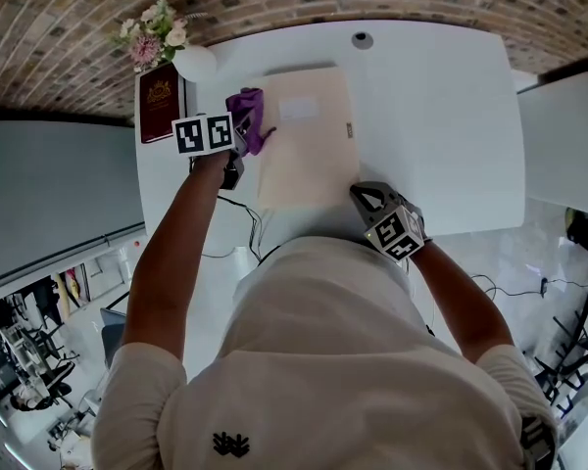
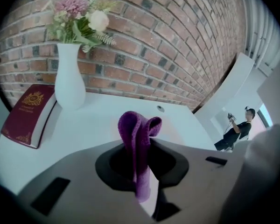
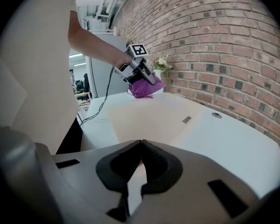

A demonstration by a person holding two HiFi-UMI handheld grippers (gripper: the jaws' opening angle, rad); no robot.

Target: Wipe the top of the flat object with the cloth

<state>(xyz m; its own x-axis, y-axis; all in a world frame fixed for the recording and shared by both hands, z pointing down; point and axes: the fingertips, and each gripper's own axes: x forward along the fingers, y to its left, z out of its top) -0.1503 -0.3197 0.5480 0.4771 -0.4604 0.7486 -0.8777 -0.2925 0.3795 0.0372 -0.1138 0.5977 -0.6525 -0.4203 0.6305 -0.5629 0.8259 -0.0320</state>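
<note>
The left hand-held gripper [image 1: 237,135] clamps the purple cloth [image 1: 249,106] at the far left edge of the beige board [image 1: 309,145], which lies on the white desk [image 1: 441,116]. The right hand-held gripper [image 3: 141,143], jaws pressed together on nothing, sits at the board's near right corner. A book [image 1: 159,101] and a vase [image 1: 194,64] stand beyond.

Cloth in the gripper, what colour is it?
It's a purple fuzzy cloth, clearest in the left gripper view.
</note>
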